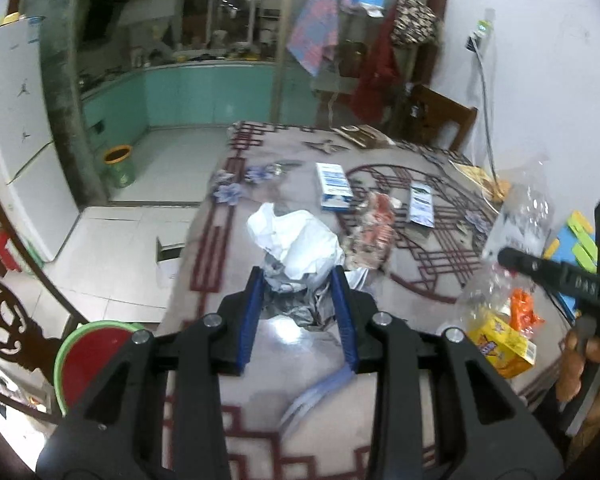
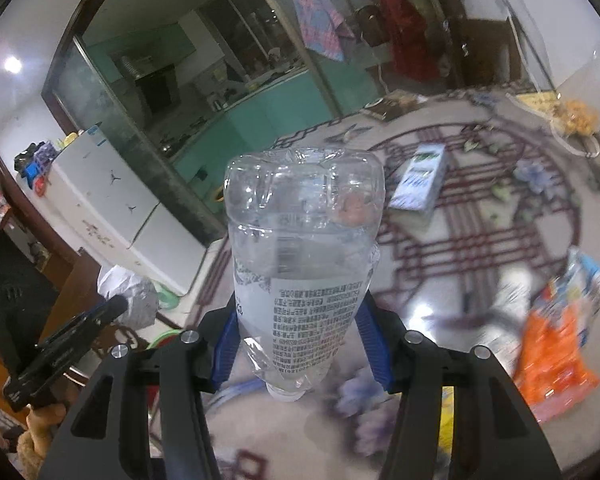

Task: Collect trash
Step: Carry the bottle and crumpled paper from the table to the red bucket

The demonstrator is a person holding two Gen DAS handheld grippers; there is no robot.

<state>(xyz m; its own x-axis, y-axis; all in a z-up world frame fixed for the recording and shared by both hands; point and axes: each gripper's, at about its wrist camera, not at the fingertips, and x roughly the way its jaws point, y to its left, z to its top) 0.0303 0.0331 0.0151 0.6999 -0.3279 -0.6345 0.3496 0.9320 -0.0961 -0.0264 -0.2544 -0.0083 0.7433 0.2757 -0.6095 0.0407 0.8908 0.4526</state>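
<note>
My left gripper (image 1: 297,276) is shut on a crumpled white and grey plastic wad (image 1: 296,248), held above the patterned table (image 1: 420,280). In the right wrist view my right gripper (image 2: 298,308) is shut on a clear plastic bottle (image 2: 300,232), its cap toward the camera and its base pointing away. That bottle (image 1: 520,216) and the right gripper (image 1: 512,258) show at the right of the left wrist view. The left gripper (image 2: 114,306) with its wad (image 2: 128,292) appears at the left of the right wrist view.
On the table lie a blue-white carton (image 1: 334,186), a red-white wrapper (image 1: 374,232), a small packet (image 1: 420,202), a yellow box (image 1: 504,346) and an orange wrapper (image 2: 556,356). A green bin (image 1: 118,166) stands on the floor near the fridge (image 1: 16,140). A wooden chair (image 1: 440,120) is behind the table.
</note>
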